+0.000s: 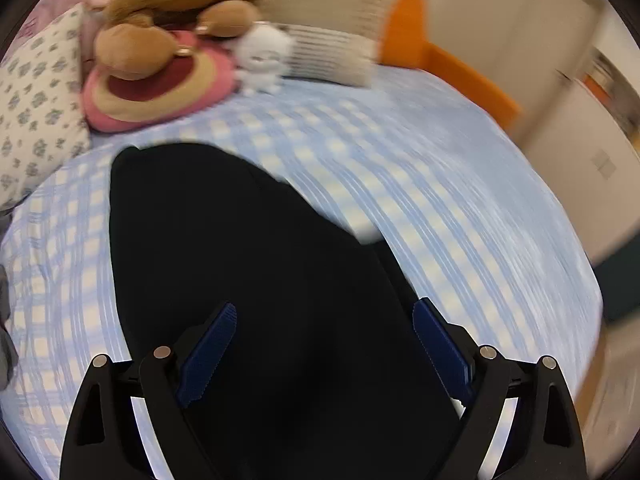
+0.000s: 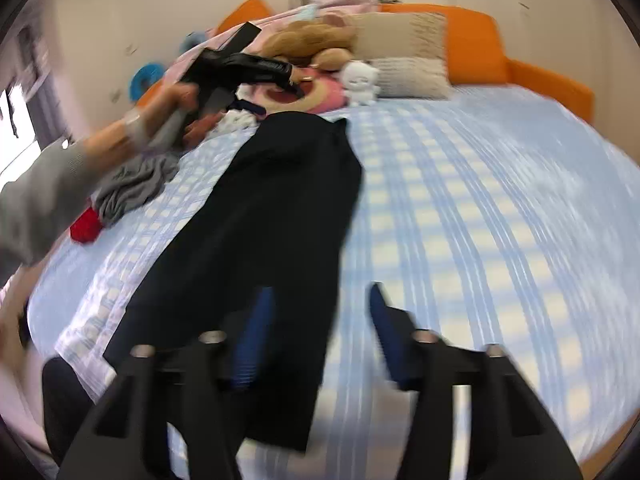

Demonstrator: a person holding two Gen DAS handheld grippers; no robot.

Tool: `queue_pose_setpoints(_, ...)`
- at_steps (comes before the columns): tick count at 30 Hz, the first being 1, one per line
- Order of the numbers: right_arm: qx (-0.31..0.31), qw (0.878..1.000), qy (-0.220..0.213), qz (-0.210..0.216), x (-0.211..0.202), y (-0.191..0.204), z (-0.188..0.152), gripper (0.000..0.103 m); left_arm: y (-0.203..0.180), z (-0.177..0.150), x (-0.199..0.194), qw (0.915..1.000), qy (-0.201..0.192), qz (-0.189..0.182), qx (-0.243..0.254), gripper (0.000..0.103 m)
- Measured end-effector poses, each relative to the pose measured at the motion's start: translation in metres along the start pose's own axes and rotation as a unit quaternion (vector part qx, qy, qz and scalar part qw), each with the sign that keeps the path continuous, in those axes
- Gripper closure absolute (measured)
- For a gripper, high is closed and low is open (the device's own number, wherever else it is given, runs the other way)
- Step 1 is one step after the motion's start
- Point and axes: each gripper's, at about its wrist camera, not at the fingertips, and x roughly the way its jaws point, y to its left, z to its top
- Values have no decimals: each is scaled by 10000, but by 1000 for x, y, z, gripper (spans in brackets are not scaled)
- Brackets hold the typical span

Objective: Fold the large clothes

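A long black garment (image 2: 260, 216) lies flat along the blue-and-white checked bed sheet (image 2: 480, 208), its far end reaching toward the pillows and its near end running under the right gripper (image 2: 320, 300). Both views are smeared by motion blur, so the cloth shows no seams or folds and its type is hard to make out.

The right gripper hovers over the garment's near right edge with its 2 blue-padded fingers (image 2: 256, 336) spread wide, holding nothing. In the left wrist view the left gripper (image 1: 324, 312) is also spread wide above the black cloth, empty; the garment's lower end is cut off behind it.

Seen from the right, the left hand (image 2: 176, 108) is raised over the far left of the bed. Beyond sit a brown plush toy (image 2: 312, 40), a small white plush (image 2: 360, 78) and a beige pillow (image 2: 404, 52), with a crumpled grey cloth (image 2: 132, 184) at the left edge.
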Motion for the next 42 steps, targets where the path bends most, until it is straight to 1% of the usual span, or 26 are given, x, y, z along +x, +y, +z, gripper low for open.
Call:
queue_pose_setpoints(1, 6, 9999, 57, 160, 9, -1, 8, 66, -2, -17, -6, 9999, 12, -110, 53, 12)
queue_pose_setpoints(2, 11, 9995, 132, 284, 17, -1, 14, 73, -2, -41, -15, 9995, 23, -307, 35, 12)
queue_pose_setpoints(3, 11, 9988, 185, 453, 24, -1, 17, 78, 0, -62, -23, 9987, 16, -504, -23, 12)
queue_pose_setpoints(4, 38, 9979, 280, 588, 34, -1, 21, 79, 3, -88, -26, 9977, 54, -669, -119, 12)
queue_pose_setpoints(5, 11, 9974, 359, 631, 41, 0, 22, 79, 4, -105, -26, 9970, 102, -741, -198, 12)
queue_pose_setpoints(7, -21, 9959, 525, 741, 53, 2, 18, 79, 6, -143, -23, 9936, 301, -1041, -326, 12)
queue_pose_setpoints(9, -24, 9942, 693, 822, 61, 4, 12, 80, 0, -168, -16, 9927, 422, -1090, -310, 12)
queue_pose_setpoints(12, 43, 9919, 999, 785, 70, 7, -2, 80, -16, -199, -6, 9911, 597, -1181, -164, 12)
queue_pose_setpoints(13, 95, 9905, 1142, 761, 73, 6, -11, 83, -22, -205, -3, 9910, 639, -1175, -92, 11)
queue_pose_setpoints(15, 142, 9879, 1393, 665, 77, 5, -32, 84, -34, -222, -3, 9927, 662, -997, 174, 10)
queue_pose_setpoints(17, 204, 9884, 1360, 648, 73, 3, -50, 85, -39, -233, -4, 9924, 700, -975, 277, 10)
queue_pose_setpoints(20, 359, 9883, 1344, 625, 63, 3, -59, 86, -40, -245, -12, 9916, 672, -1072, 279, 10)
queue_pose_setpoints(24, 123, 9882, 1441, 504, 51, 15, -65, 86, -41, -256, -20, 9920, 605, -1056, 343, 10)
queue_pose_setpoints(27, -18, 9876, 1501, 466, 47, 20, -62, 86, -42, -257, -25, 9928, 493, -984, 465, 10)
queue_pose_setpoints(28, -57, 9874, 1504, 492, 44, 21, -58, 84, -42, -256, -28, 9931, 456, -979, 457, 10)
queue_pose_setpoints(29, -140, 9874, 1493, 499, 41, 23, -54, 83, -40, -254, -34, 9933, 397, -1005, 404, 10)
queue_pose_setpoints(30, -213, 9882, 1432, 495, 37, 24, -50, 83, -39, -251, -41, 9932, 337, -1067, 335, 10)
queue_pose_setpoints(32, -453, 9909, 1180, 456, 21, 24, -40, 83, -30, -249, -61, 9920, 177, -1235, 179, 10)
queue_pose_setpoints(34, -512, 9912, 1164, 371, 13, 15, -32, 74, -20, -255, -76, 9926, 110, -1208, 70, 9)
queue_pose_setpoints(36, -442, 9908, 1220, 396, 12, 5, -30, 72, -13, -264, -78, 9916, 217, -1271, -68, 9)
queue_pose_setpoints(37, -413, 9897, 1316, 375, 15, 1, -32, 72, -13, -267, -76, 9912, 297, -1287, -94, 9)
queue_pose_setpoints(38, -421, 9880, 1426, 418, 19, -1, -36, 72, -13, -276, -68, 9918, 456, -1187, -86, 9)
queue_pose_setpoints(39, -508, 9846, 1605, 462, 26, -1, -42, 72, -20, -283, -64, 9925, 531, -1097, -47, 9)
queue_pose_setpoints(41, -873, 9778, 1868, 359, 34, 6, -58, 72, -25, -298, -48, 9930, 778, -882, 55, 9)
queue_pose_setpoints(42, -1055, 9758, 1893, 280, 39, 11, -62, 72, -27, -303, -40, 9936, 836, -751, 104, 9)
